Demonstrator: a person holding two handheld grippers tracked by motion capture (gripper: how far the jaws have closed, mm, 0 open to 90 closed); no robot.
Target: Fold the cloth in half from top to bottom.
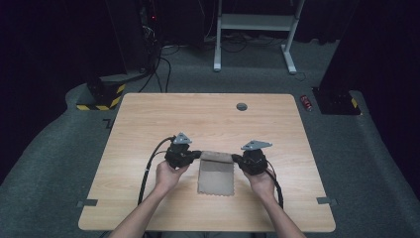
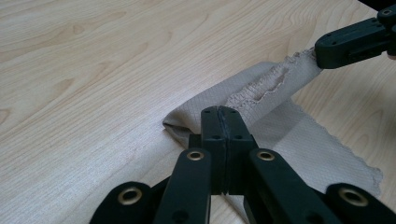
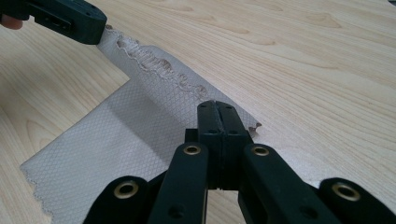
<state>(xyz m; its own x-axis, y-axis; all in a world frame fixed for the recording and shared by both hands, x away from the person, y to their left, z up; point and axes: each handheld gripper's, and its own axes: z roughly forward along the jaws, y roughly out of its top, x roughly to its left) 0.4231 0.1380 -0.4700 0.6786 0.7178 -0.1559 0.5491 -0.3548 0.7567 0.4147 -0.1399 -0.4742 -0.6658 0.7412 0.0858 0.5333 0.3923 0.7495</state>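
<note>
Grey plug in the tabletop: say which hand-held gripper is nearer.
Right. The right hand-held gripper is directly nearside of the grey plug; the left hand-held gripper is farther left.

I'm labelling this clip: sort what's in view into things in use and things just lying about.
In use:
- beige cloth, far edge folded over
- left claw, shut on cloth
- right claw, shut on cloth

Lying about:
- red can on the floor
- white desk frame

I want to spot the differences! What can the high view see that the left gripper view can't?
High view alone: both hands, the floor, a white frame, and the whole table. Left gripper view alone: the cloth's stitched hem and weave close up. Both: the beige cloth, pinched at one corner by the left tool and at another by the right tool.
</note>
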